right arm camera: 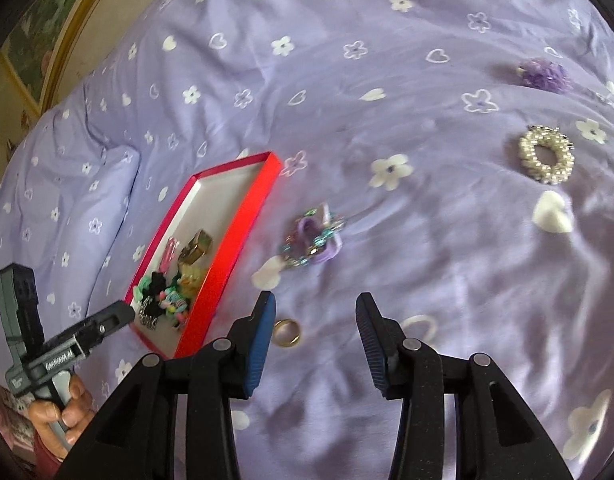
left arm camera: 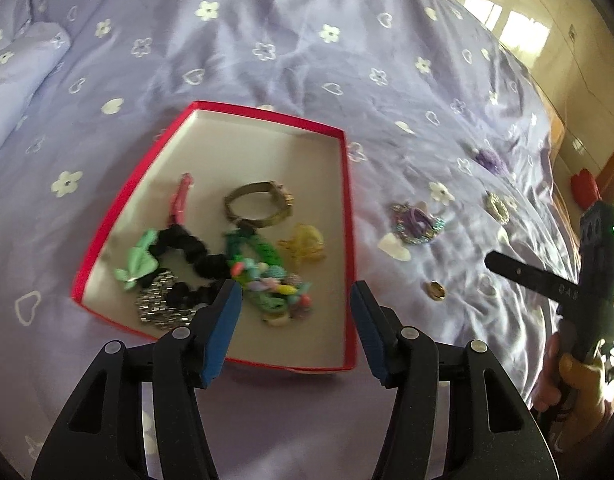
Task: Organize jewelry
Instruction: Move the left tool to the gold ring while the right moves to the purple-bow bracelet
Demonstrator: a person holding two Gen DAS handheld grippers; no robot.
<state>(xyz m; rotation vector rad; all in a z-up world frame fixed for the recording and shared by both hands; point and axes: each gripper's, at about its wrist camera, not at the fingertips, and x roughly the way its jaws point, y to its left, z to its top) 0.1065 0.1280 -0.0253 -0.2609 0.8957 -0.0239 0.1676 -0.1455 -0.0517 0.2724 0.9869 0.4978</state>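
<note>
A red box with a white inside lies on the purple bedspread and holds several jewelry pieces: a gold bangle, a black scrunchie and a beaded piece. My left gripper is open and empty above the box's near edge. Outside the box lie a gold ring, a purple-and-teal bracelet, a pearl ring-shaped piece and a purple flower piece. My right gripper is open and empty, with the gold ring just beside its left finger. The box also shows in the right wrist view.
The bedspread has white flower and heart prints and is wrinkled. A pillow lies left of the box. The bed's wooden edge and floor are at the far right. The other hand-held gripper shows at each view's side.
</note>
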